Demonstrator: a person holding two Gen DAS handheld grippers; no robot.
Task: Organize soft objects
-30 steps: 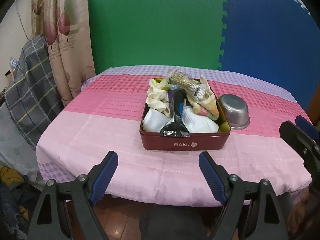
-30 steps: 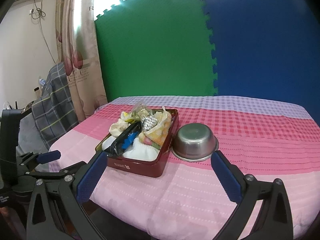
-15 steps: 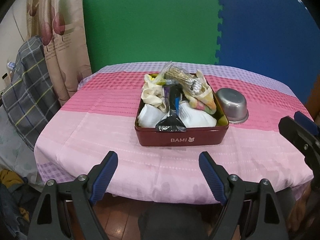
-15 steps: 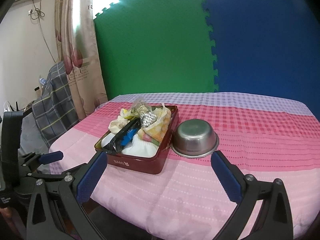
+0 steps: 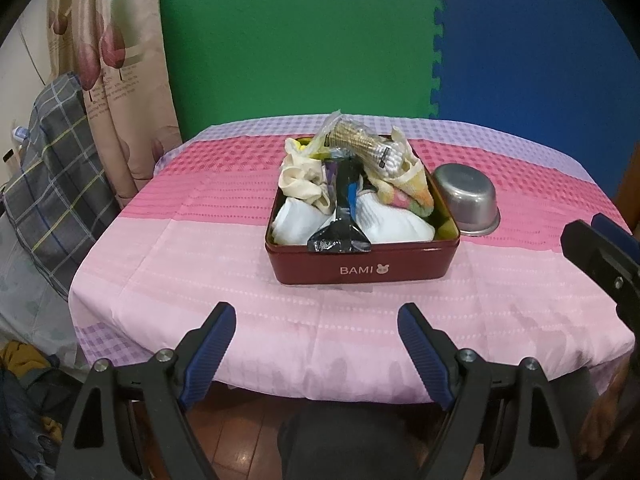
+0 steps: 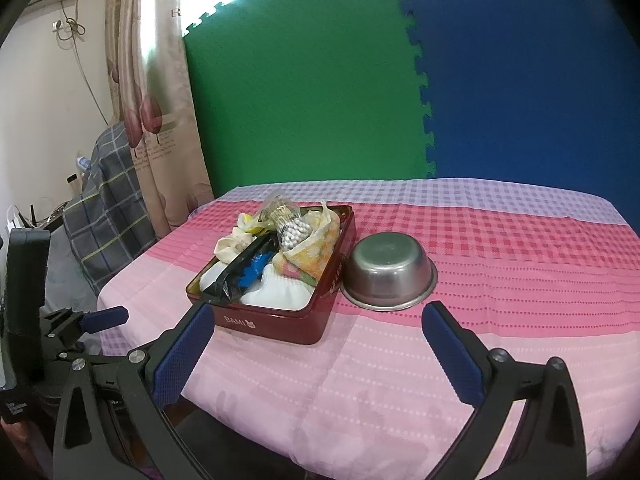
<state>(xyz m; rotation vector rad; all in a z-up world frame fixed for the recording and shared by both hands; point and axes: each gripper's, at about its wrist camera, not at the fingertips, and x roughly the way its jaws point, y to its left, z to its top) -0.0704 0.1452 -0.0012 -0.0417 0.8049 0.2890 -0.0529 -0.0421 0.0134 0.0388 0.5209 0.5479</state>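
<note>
Left wrist view has the red BAMI tin (image 5: 362, 268) straight ahead of the left tongs (image 5: 316, 338), well apart from them across bare pink cloth, its lettered short wall facing them and its long axis running away toward the far edge of the desk (image 5: 200, 272). Both pairs of tongs stand apart and hold nothing. From the right tongs (image 6: 318, 330) the tin (image 6: 276, 322) lies ahead and to the left, turned corner-on, with the upturned steel bowl (image 6: 390, 270) touching or just beside its right wall and more squarely ahead. I judge the left tongs better lined up with the tin, though neither is clearly closer. Count: one tin, one bowl. Heaped in the tin are one black foil pouch (image 5: 340, 216) lying lengthwise, two white rolled cloths, one cream cloth bag, one yellow patterned towel and one clear bag of cotton swabs (image 5: 362, 146) on top; anything underneath is hidden.
</note>
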